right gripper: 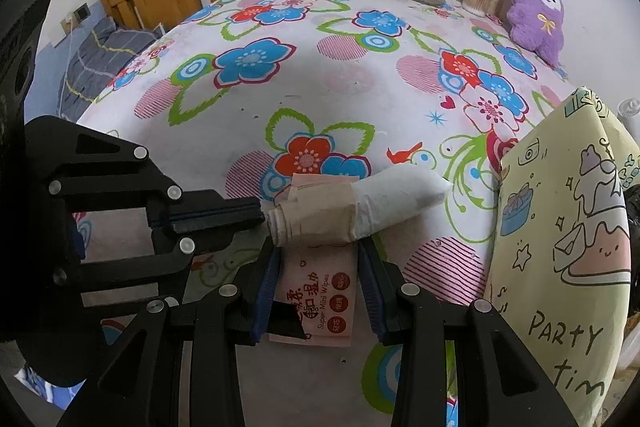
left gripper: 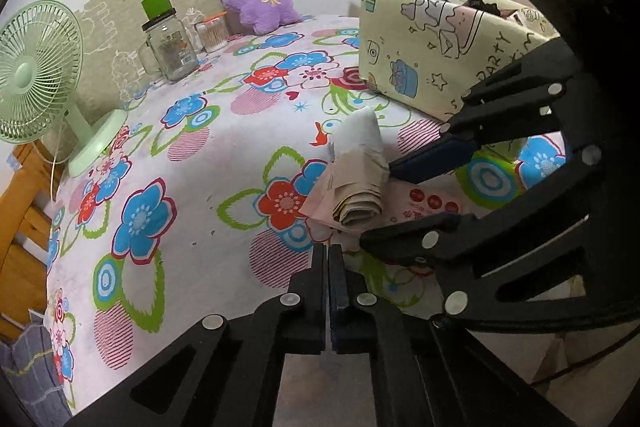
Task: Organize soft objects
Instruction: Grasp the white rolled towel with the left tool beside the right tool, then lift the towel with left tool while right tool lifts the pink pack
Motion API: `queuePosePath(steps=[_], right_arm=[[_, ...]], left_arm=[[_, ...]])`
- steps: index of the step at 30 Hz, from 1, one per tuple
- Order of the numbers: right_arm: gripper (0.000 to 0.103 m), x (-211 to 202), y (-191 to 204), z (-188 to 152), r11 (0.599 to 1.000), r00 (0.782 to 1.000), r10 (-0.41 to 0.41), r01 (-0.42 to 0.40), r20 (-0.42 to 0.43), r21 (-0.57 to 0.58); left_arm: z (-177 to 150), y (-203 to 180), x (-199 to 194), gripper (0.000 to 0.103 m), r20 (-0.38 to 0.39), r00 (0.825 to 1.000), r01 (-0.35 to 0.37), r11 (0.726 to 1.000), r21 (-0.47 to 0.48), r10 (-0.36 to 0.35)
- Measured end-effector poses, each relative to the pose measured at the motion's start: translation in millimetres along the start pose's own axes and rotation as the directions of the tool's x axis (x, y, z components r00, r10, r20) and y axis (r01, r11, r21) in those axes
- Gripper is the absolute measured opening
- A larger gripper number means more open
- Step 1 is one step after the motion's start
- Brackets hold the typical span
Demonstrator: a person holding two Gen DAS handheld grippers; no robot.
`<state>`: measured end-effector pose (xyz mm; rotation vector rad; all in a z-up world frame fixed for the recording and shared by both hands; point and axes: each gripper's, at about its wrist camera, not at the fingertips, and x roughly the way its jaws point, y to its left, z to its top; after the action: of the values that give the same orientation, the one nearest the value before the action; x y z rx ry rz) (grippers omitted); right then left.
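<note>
Right wrist view: floral-clothed bench (right gripper: 280, 99), cream cartoon-print fabric bag (right gripper: 560, 247) lower right, half-rolled pink wipes packet (right gripper: 320, 215) at centre, unbagged; right tongs (right gripper: 318, 279) straddle it half-open, left tongs (right gripper: 256, 213) closed, touching its end

The left hand-held gripper (left gripper: 328, 251) has its jaws pressed together, while the right hand-held gripper (right gripper: 320, 251) stands part open.

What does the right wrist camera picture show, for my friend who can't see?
The right gripper straddles a pink wet-wipes packet on a flowery tablecloth. The shut left gripper touches the packet's rolled-up end. A purple plush toy sits behind.
</note>
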<state>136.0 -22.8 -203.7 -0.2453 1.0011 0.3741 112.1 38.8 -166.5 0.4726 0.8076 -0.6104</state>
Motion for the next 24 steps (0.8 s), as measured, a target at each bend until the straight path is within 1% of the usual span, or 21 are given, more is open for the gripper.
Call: queuePosePath(steps=[1, 2, 3, 6, 8, 12, 13, 16, 19, 21, 23, 24], right_arm=[[0.041, -0.7, -0.4, -0.5, 1.0, 1.0, -0.001, 0.001, 0.0, 0.004], [0.041, -1.3, -1.7, -0.9, 1.0, 1.0, -0.001, 0.001, 0.001, 0.011], [0.041, -1.8, -2.5, -1.7, 1.0, 1.0, 0.001, -0.001, -0.002, 0.016], [0.041, -3.6, -2.1, -4.2, 1.0, 1.0, -0.008, 0.008, -0.003, 0.018], [0.041, -5.8, -3.3, -6.2, 1.0, 1.0, -0.005, 0.005, -0.004, 0.025], [0.041, -14.6, -0.9, -7.3, 1.0, 1.0, 0.004, -0.004, 0.014, 0.017], [0.041, -17.7, 0.0, -6.1, 1.0, 1.0, 0.006, -0.007, 0.022, 0.014], [0.041, -30.2, 4.8, -0.6, 1.0, 0.998, 0.024, -0.024, 0.058, 0.005], [0.041, -43.0, 9.0, 3.6, 1.0, 0.995, 0.025, -0.024, 0.092, -0.006], [0.041, -48.7, 9.9, 4.5, 1.0, 0.995, 0.013, -0.013, 0.102, -0.006], [0.041, -52.4, 8.9, 4.6, 1.0, 0.994, 0.007, -0.007, 0.108, -0.004], [0.041, -54.2, 8.5, 4.6, 1.0, 0.994, 0.004, -0.004, 0.112, -0.001]], left_arm=[[-0.3, -0.2, -0.8, 0.014, -0.003, 1.0, -0.013, 1.0, 0.002, 0.013], [-0.7, -0.7, -2.2, 0.036, 0.0, 1.0, -0.019, 1.0, 0.005, 0.019], [-1.3, -1.4, -5.0, 0.041, 0.013, 1.0, -0.024, 1.0, 0.007, 0.024], [1.0, -6.2, -11.5, 0.044, 0.034, 0.999, -0.012, 0.999, 0.03, 0.011], [1.9, -7.3, -11.3, 0.049, 0.03, 0.999, -0.016, 0.999, 0.037, 0.014], [2.7, -8.2, -14.2, 0.049, 0.021, 0.999, -0.035, 0.999, 0.038, 0.034], [3.0, -8.0, -15.3, 0.05, 0.018, 0.999, -0.044, 0.998, 0.035, 0.044], [2.9, -6.1, -17.8, 0.059, 0.006, 0.996, -0.09, 0.996, 0.022, 0.09], [3.6, -6.1, -19.9, 0.06, 0.001, 0.994, -0.111, 0.994, 0.003, 0.111], [4.5, -9.4, -22.6, 0.063, 0.012, 0.994, -0.109, 0.994, 0.003, 0.109], [5.6, -13.3, -24.6, 0.07, 0.024, 0.994, -0.109, 0.994, 0.006, 0.109], [6.2, -15.3, -25.6, 0.071, 0.031, 0.993, -0.111, 0.994, 0.005, 0.111]])
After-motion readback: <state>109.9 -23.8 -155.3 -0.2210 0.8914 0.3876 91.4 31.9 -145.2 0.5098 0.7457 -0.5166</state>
